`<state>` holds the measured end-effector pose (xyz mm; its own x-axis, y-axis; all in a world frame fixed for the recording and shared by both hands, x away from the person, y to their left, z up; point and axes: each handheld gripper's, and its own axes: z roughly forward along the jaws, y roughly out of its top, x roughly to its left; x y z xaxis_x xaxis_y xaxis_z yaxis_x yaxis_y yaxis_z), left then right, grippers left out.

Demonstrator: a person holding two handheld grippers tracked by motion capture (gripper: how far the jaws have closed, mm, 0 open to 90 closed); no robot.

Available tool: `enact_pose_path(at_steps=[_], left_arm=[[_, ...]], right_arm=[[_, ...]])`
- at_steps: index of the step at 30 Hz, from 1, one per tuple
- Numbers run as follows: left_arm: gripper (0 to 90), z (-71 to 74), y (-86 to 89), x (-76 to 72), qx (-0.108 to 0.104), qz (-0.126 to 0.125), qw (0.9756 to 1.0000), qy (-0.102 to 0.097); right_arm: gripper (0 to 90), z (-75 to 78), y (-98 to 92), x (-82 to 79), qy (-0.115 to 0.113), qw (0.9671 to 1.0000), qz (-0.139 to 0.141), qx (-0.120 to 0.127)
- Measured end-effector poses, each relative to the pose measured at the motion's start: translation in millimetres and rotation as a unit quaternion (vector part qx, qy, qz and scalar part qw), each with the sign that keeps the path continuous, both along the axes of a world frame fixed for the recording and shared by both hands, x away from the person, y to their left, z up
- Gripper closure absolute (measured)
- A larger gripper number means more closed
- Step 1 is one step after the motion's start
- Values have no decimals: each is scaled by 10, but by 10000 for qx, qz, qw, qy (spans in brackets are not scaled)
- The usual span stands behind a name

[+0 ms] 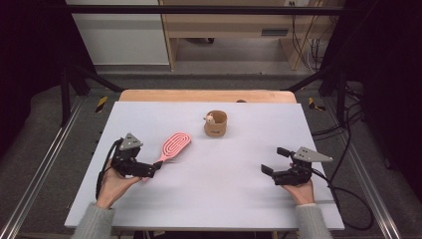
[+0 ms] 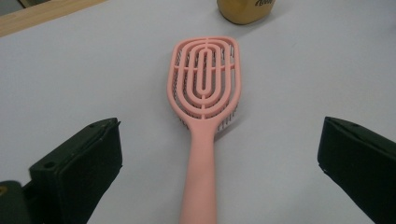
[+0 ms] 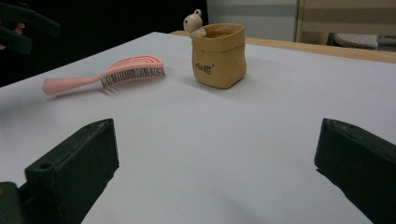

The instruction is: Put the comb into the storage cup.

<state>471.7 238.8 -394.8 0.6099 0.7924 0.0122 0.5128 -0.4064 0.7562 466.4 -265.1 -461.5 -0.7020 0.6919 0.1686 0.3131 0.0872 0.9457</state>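
Pink vented hairbrush [image 2: 204, 93] lies bristles-down on the white tabletop [image 1: 239, 169], left of centre in the high view, its handle between the wide-open, empty fingers of the left gripper [image 1: 155, 168]. At lower right, the right gripper [image 1: 275, 162] gapes equally wide, holding nothing. A tan pouch [image 1: 216, 124] stands just beyond the brush.

A pink slotted plastic hairbrush [image 1: 175, 145] is laid on the pale grey desk [image 1: 224, 199], left of centre, with its handle pointed toward the left gripper [image 1: 155, 167]. Behind it and to its right, a tan paper-like pouch [image 1: 216, 124] is stood upright, with a small bear figure [image 1: 211, 119] seated at its left rim. The right gripper [image 1: 273, 161] is held well apart at the desk's right.
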Motion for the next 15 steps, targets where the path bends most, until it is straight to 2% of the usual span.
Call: enact_pose_path(at_steps=[15], left_arm=[[0,-44,-90,138,93,-98,9998,158]], right_arm=[[2,-4,2,2,16,10000,-3,-24]])
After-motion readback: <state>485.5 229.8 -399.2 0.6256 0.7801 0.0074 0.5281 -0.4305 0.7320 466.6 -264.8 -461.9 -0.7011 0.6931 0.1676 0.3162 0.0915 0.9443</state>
